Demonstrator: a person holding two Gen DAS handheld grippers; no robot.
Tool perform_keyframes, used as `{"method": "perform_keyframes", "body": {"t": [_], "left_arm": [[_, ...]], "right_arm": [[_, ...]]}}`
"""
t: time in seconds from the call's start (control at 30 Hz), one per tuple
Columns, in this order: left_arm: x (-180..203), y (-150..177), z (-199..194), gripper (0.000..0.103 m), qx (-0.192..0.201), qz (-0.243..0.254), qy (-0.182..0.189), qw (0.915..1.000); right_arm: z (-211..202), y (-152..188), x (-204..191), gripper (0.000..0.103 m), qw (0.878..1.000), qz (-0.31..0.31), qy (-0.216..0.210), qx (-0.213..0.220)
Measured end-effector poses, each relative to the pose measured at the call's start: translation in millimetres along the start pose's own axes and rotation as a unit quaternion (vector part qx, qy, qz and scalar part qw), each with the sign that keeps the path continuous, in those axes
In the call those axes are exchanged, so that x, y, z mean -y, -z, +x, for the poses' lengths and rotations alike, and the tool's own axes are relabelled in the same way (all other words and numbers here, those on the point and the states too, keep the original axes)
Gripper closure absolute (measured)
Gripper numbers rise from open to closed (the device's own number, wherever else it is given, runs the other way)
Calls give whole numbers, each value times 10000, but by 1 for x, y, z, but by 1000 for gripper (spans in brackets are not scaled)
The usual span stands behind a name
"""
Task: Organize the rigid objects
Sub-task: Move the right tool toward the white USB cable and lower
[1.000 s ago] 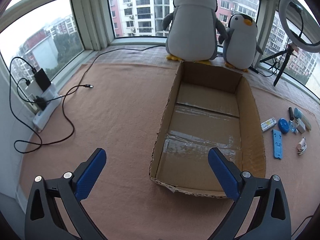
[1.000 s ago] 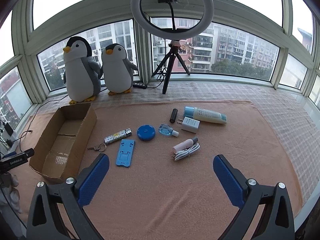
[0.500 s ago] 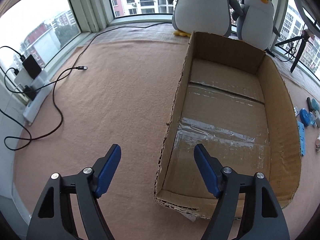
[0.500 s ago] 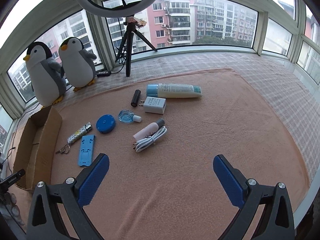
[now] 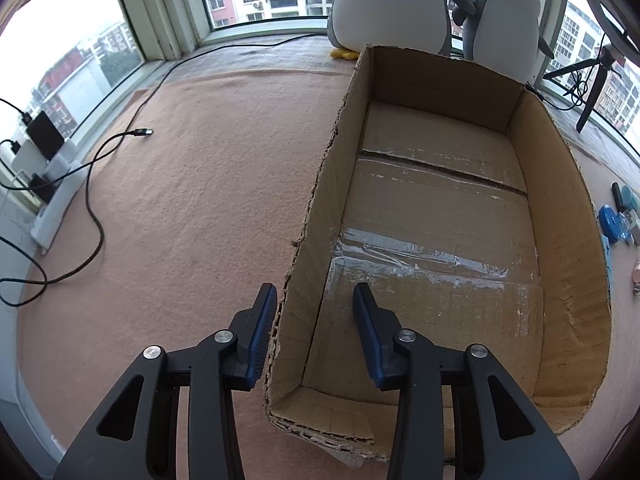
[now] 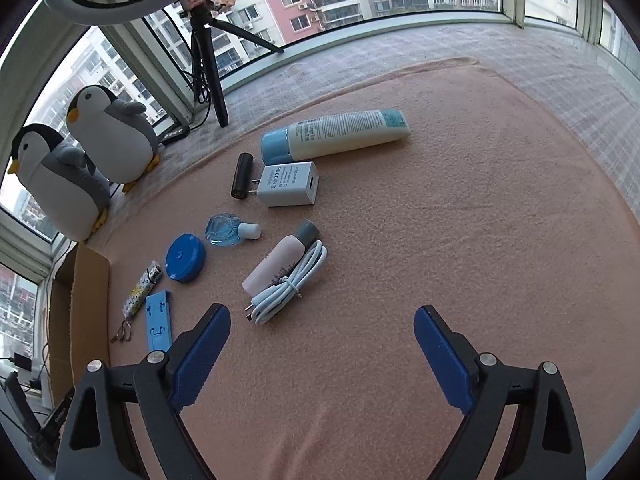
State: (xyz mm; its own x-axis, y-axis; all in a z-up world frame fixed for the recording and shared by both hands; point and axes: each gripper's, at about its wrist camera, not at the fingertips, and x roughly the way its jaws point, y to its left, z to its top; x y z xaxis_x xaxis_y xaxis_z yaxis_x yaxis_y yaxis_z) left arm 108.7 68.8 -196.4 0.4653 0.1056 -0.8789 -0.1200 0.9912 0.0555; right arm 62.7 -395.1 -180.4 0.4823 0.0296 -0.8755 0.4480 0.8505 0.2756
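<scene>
Cardboard filled most of the left wrist view: the box (image 5: 552,208) lay open-topped on the peach mat (image 5: 208,184), its taped floor bare. The left gripper (image 5: 315,322) straddled the box's left wall near the front corner, one blue pad (image 5: 262,330) outside and just beside the torn edge, the other pad (image 5: 366,332) inside over the floor. The jaws were partly closed, with a gap still showing between the wall and the inner pad, so nothing was clamped. A black cable (image 5: 94,208) trailed over the mat at far left, and two penguins (image 5: 390,4) stood behind the box.

In the right wrist view the box (image 6: 90,320) sat at the left edge. Just right of it lay a patterned lighter (image 6: 142,290) with keys (image 6: 122,332), a blue stand (image 6: 159,320) and a round blue case (image 6: 185,257). Farther on were a small clear bottle (image 6: 228,231), a black cylinder (image 6: 241,176), a white charger (image 6: 288,184) and a long tube (image 6: 336,134). A pink bottle (image 6: 276,262) touched a coiled white cord (image 6: 290,288), the things nearest the claw. The right gripper (image 6: 322,352) hung above bare mat with its jaws spread wide and empty, the cord just ahead of its left pad (image 6: 200,360).
</scene>
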Motion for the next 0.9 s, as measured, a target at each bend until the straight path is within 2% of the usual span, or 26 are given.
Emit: {"method": "perform_keyframes", "body": {"t": [0.03, 0.13, 0.37, 0.43, 0.67, 0.77, 0.9], "left_arm": [[1, 0, 0, 67, 7, 6, 3, 10000], [2, -1, 1, 70, 24, 14, 16, 10000], [1, 0, 2, 69, 51, -21, 35, 10000], [1, 0, 2, 69, 55, -19, 40, 10000], [1, -1, 2, 69, 54, -18, 40, 10000], [1, -1, 2, 69, 54, -24, 40, 10000], [1, -1, 2, 69, 59, -16, 32, 10000]], "right_arm": [[5, -2, 0, 30, 9999, 41, -42, -105], [20, -6, -2, 41, 9989, 120, -180, -408], [36, -17, -7, 43, 9960, 252, -417, -747], [39, -20, -9, 46, 9957, 209, -399, -809], [53, -19, -23, 53, 9942, -281, -102, -1036], [54, -18, -22, 61, 9927, -470, -16, -1114], [53, -22, -19, 62, 9909, -705, 114, -1143]]}}
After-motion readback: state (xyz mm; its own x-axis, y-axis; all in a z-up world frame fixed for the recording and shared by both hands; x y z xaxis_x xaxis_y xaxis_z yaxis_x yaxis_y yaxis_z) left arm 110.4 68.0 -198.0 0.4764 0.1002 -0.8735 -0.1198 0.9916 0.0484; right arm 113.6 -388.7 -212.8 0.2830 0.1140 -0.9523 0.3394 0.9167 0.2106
